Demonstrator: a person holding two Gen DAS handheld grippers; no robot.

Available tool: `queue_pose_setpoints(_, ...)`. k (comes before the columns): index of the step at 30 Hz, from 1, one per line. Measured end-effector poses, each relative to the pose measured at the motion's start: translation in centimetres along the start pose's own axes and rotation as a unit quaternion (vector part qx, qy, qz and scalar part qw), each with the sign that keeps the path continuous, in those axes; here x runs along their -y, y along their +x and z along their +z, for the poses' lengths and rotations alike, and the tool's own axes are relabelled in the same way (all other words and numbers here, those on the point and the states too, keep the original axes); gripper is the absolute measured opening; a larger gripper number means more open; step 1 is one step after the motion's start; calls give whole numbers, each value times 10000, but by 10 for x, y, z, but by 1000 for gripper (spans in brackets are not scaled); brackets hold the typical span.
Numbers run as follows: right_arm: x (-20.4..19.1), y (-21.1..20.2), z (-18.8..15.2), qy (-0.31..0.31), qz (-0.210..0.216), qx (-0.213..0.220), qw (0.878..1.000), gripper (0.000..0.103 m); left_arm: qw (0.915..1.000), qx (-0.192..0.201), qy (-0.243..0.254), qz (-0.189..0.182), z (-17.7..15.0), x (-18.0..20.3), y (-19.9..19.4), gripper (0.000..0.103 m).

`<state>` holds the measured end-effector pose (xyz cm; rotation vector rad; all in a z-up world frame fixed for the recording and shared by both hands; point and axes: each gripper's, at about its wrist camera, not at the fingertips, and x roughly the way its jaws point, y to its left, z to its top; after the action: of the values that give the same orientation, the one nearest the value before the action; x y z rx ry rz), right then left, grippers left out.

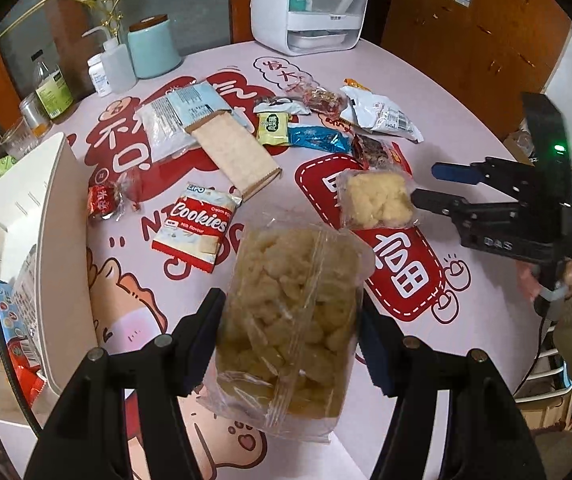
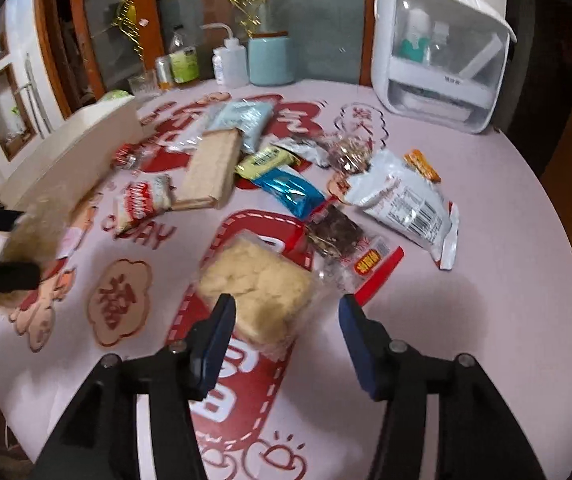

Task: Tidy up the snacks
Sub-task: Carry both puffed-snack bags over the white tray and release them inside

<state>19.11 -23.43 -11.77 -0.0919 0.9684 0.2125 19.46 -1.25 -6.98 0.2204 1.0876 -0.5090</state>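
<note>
Left view: my left tongs [image 1: 291, 338] pinch the clear bag of puffs [image 1: 291, 320] above the worktop [image 1: 465, 112]; next, I judge, into the white bin [image 1: 52, 240].

Right view: my right tongs [image 2: 287, 330] are spread around the yellow cake packet [image 2: 258, 280], ready to close.

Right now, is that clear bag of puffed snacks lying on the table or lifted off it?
Lifted: the clear bag hangs between the left gripper fingers, above the table.

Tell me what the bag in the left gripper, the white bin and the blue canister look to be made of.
Bag of puffed snacks: clear thin plastic film, glossy, contents showing through. White bin: looks like matte moulded plastic with slotted walls. Blue canister: smooth, slightly glossy, possibly ceramic or coated metal; brown lid, maybe wood.
</note>
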Motion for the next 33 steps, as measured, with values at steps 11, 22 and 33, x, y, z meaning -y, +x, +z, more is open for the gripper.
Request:
queue_pose_setpoints(11, 19, 49, 7, 829, 1397, -425, 9858, 64, 9999, -83, 1, -138, 4, 1, 15, 63)
queue_pose_setpoints(22, -4, 24, 10, 534, 1574, 33, 9861, 32, 9997, -95, -142, -201, 1, -6, 18, 63)
queue_pose_setpoints(33, -65, -62, 35, -337, 1298, 869, 9871, 29, 9982, 372, -479, -30, -9, -26, -36, 63)
